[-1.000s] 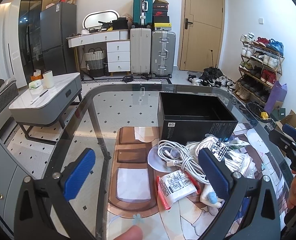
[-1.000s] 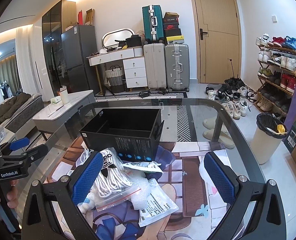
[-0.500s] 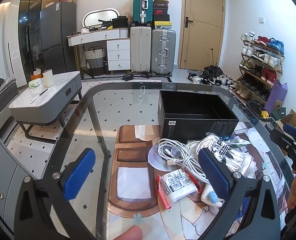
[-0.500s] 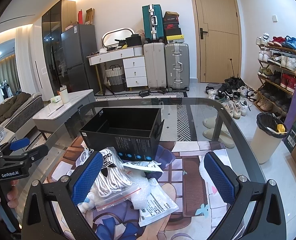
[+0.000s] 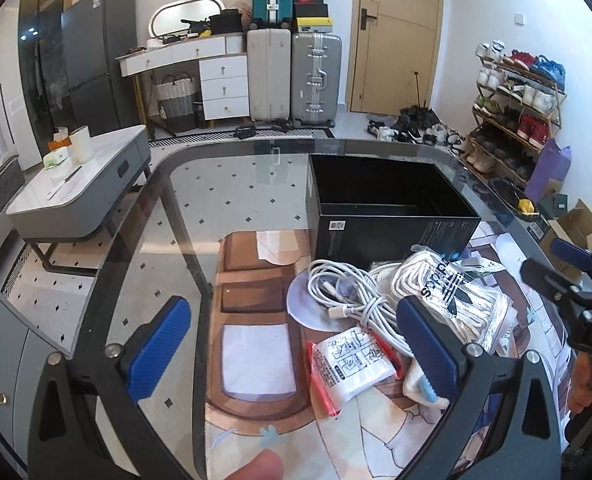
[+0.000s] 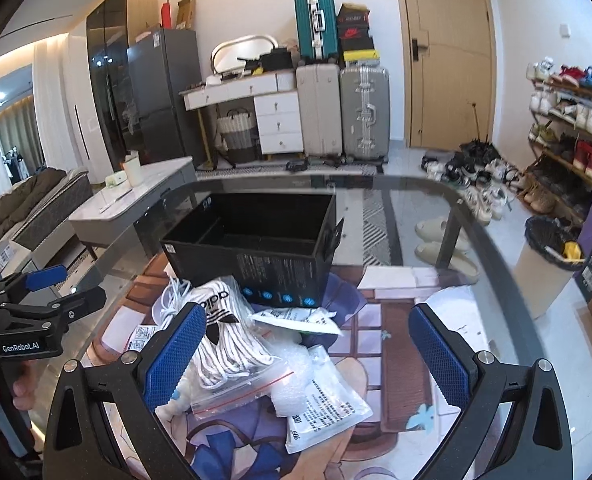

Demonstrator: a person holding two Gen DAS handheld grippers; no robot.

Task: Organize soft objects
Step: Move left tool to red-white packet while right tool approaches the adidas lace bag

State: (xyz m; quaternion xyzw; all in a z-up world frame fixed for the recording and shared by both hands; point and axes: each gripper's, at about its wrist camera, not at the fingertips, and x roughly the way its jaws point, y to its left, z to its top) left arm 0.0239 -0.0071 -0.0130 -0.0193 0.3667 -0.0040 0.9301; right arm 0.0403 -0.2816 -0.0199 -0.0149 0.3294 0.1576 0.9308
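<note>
The left gripper (image 5: 296,348) is held wide apart, with nothing between its blue pads (image 5: 162,346); it hangs above the near edge of the glass table (image 5: 144,216). The right gripper (image 6: 307,354) is likewise spread wide and empty, poised over the pile of soft things near the middle of the table.

Just beyond the left gripper's right pad, a coiled white cable (image 5: 347,296) is seen, lying against a red-edged sachet (image 5: 349,364) and a zip bag of white laces (image 5: 451,296). From the right wrist view, the same zip bag of laces (image 6: 232,344) is found just past the left pad, with a piece of bubble wrap (image 6: 296,372) and a flat printed pouch (image 6: 327,412) beside it. A small white plush item is partly hidden under the bags and cannot be identified.

Behind the pile, toward the far edge, an open black box (image 6: 252,248) stands upright; its visible interior appears empty.

The task is judged to be barely begun: nothing is seen stowed, no item is gripped, and every soft item is left to be lifted into the box, probably the nearest bag first.
</note>
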